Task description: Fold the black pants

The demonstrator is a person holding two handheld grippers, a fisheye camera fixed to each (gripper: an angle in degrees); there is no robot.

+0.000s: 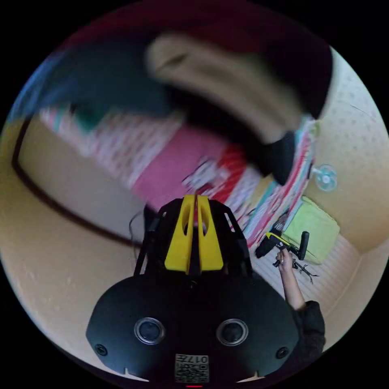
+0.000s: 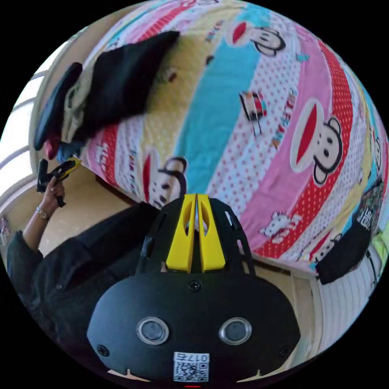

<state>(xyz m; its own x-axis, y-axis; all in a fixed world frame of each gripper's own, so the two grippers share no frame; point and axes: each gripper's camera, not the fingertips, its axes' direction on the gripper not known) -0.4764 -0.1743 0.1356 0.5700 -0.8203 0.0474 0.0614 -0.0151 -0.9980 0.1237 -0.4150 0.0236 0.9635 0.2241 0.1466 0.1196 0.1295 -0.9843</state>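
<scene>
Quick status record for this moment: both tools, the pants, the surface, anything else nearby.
left tool: yellow jaws together, nothing between them, held off the bed
right tool: yellow jaws together, nothing between them, pointing at the bed
black pants: folded dark garment lying on the bed beside a heap of clothes
heap of clothes: dark and pale garments at the bed's edge
bed cover: bright striped cartoon-print quilt
blur: left gripper view is heavily smeared
</scene>
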